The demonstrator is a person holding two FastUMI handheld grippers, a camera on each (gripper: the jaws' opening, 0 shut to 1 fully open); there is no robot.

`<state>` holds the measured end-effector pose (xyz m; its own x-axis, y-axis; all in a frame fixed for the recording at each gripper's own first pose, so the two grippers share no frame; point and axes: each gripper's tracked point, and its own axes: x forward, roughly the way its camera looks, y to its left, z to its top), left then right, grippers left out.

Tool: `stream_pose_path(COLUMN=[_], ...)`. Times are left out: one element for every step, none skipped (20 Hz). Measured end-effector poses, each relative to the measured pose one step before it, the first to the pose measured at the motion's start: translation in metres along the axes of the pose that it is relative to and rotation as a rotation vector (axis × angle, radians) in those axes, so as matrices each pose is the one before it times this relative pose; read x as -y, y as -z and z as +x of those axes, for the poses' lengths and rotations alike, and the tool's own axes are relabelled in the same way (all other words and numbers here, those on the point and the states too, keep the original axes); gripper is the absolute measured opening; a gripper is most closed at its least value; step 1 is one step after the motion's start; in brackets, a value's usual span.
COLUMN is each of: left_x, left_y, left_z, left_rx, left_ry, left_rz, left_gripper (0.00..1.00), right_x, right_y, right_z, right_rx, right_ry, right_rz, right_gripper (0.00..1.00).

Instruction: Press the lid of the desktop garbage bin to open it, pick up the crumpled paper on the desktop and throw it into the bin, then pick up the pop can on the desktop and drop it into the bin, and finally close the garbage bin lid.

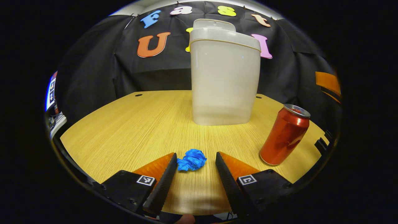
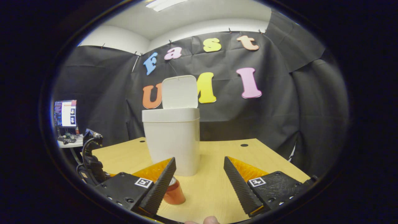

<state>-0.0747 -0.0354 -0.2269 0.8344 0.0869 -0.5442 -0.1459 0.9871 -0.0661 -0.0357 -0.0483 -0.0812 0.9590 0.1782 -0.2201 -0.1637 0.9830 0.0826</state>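
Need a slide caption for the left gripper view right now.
Open left tongs bracket the blue crumpled paper on the desktop; bin lid up, pop can waiting.

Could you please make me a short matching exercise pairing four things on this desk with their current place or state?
Things:
1. bin lid
2. crumpled paper
3. pop can
4. left gripper

States:
A. upright on the table, right of the bin in the left gripper view
B. open, fingers either side of the paper
C. flipped up
D. lying on the table between two fingers

Pairs: 1-C, 2-D, 3-A, 4-B
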Motion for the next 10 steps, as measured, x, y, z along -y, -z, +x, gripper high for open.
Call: stream_pose_path(left_x=[-0.00043, 0.00159, -0.00075, -0.00172, -0.00055, -0.00288, -0.00121, -0.00057, 0.00093, 0.00131], left_y=[0.00265, -0.00338, 0.00224, 0.00049, -0.00218, 0.00104, -0.00258, 0.00084, -0.00091, -0.00065], left_z=[-0.00030, -0.00078, 0.00086, 0.00151, -0.00088, 0.00196, 0.00064, -0.00029, -0.00061, -0.00043], left_rx=[-0.00164, 0.01451, -0.00246, -0.00043, 0.00913, 0.00263, 0.01070, 0.00306, 0.00606, 0.00286], left_ry=[-0.00872, -0.00323, -0.00290, -0.00674, 0.00003, -0.00589, 0.00097, 0.00352, 0.00862, 0.01045], left_rz=[-0.00488, 0.00646, -0.00077, -0.00192, -0.00030, -0.00634, -0.00931, -0.00960, -0.00387, -0.00745], left_gripper=[0.79, 0.75, 0.81, 0.70, 0.67, 0.69, 0.58, 0.52, 0.48, 0.45], right_x=[-0.00022, -0.00108, -0.00063, -0.00094, -0.00259, -0.00346, -0.00261, -0.00255, -0.00311, -0.00333], right_y=[0.00230, 0.00372, 0.00196, 0.00201, 0.00084, 0.00135, 0.00000, 0.00093, 0.00056, 0.00188], right_z=[-0.00059, -0.00137, -0.00043, -0.00091, -0.00102, -0.00100, -0.00128, -0.00088, -0.00059, -0.00077], right_rx=[-0.00596, -0.00534, -0.00347, -0.00344, -0.00210, -0.00048, 0.00045, 0.00063, -0.00371, -0.00369], right_ry=[0.00200, 0.00217, 0.00307, 0.00290, -0.00263, -0.00466, -0.00203, -0.00282, -0.00633, -0.00311], right_rz=[-0.00655, -0.01127, -0.01052, -0.00635, 0.00205, 0.00238, 0.00061, -0.00110, -0.00058, 0.00327], right_gripper=[0.96, 0.96, 0.96, 0.96, 0.96, 0.96, 0.96, 0.96, 0.96, 0.94])
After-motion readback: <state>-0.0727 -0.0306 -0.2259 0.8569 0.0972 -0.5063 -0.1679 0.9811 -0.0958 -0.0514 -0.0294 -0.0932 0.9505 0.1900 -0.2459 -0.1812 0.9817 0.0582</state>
